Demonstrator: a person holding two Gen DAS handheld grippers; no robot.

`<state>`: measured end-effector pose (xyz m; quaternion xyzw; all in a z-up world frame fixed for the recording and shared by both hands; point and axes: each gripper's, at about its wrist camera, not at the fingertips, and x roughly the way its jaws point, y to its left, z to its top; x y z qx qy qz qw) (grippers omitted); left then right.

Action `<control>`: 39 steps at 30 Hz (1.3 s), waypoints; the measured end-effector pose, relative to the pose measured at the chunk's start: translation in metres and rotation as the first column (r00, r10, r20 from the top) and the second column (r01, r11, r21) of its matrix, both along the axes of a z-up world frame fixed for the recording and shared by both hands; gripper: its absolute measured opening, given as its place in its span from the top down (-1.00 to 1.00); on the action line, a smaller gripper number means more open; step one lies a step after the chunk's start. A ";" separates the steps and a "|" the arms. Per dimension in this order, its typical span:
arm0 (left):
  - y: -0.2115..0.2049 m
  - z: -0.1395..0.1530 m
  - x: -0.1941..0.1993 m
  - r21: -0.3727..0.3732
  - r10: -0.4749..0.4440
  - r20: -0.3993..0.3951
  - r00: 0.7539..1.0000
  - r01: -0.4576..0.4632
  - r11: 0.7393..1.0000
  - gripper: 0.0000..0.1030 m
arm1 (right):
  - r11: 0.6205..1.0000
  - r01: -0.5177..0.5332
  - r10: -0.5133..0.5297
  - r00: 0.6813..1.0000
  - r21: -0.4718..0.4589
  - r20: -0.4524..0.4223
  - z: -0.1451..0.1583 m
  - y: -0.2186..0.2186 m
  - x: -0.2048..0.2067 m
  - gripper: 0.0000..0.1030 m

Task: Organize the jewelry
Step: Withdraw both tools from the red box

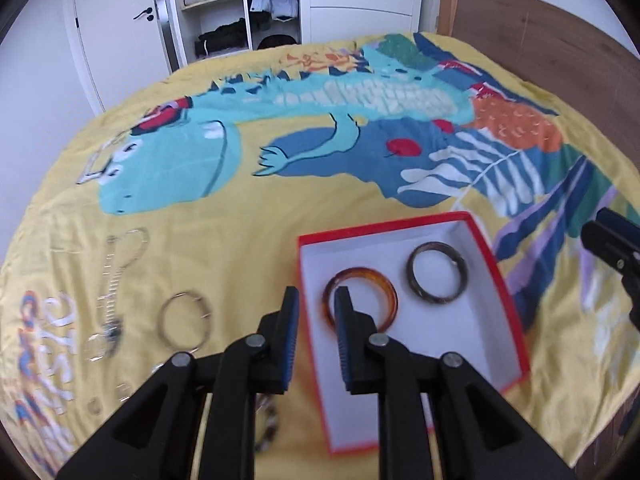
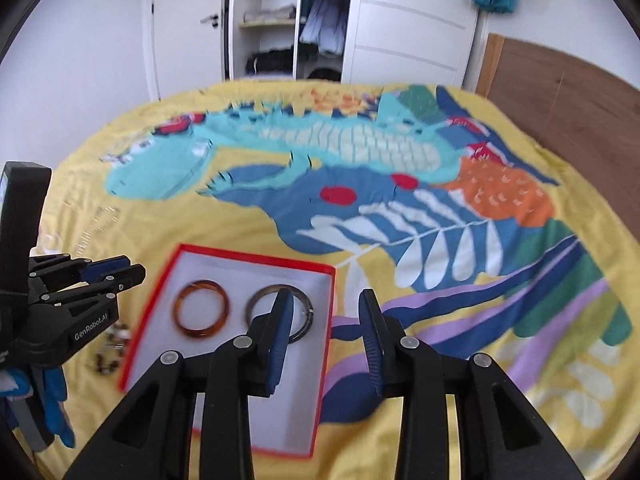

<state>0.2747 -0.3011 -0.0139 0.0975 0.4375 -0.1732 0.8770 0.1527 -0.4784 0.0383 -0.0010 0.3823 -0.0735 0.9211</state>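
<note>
In the left wrist view, the left tongs [image 1: 316,300] are seen parted and empty at the lower centre, over the box [image 1: 508,300] rim beside the amber bangle [image 1: 360,298] and dark bangle [image 1: 437,278]; the box could be nudged across the soft bed [image 1: 248,236] if lowered carelessly. In the right wrist view, the right tongs [image 2: 325,306] are held wide and empty at the lower centre, and the silver bangle [image 1: 184,322] and necklace [image 1: 114,276] at the left could be snagged or pressed into the cloth.

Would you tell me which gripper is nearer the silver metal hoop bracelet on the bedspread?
Left. The left gripper hovers just beside the silver metal hoop bracelet; the right gripper is beyond the red box.
</note>
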 end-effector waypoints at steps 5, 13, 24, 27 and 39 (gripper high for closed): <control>0.050 0.053 -0.031 0.040 0.034 0.084 0.996 -0.037 0.998 0.63 | 0.999 -0.025 0.022 0.995 0.025 0.094 0.054 0.030 -0.046 0.22; 0.166 0.126 -0.087 0.058 0.170 0.201 0.965 -0.185 0.981 0.32 | 0.995 -0.068 0.052 0.979 0.076 0.195 0.109 0.075 -0.107 0.16; 0.269 0.183 -0.166 -0.012 0.302 0.323 0.897 -0.316 0.949 0.32 | 0.991 -0.118 0.089 0.941 0.070 0.327 0.172 0.128 -0.182 0.12; 0.292 0.195 -0.184 -0.060 0.334 0.342 0.878 -0.334 0.940 0.32 | 0.990 -0.125 0.095 0.929 0.061 0.357 0.186 0.139 -0.198 0.06; 0.336 0.184 -0.207 -0.084 0.374 0.330 0.867 -0.367 0.926 -0.02 | 0.985 -0.156 0.116 0.913 0.073 0.391 0.190 0.175 -0.209 -0.19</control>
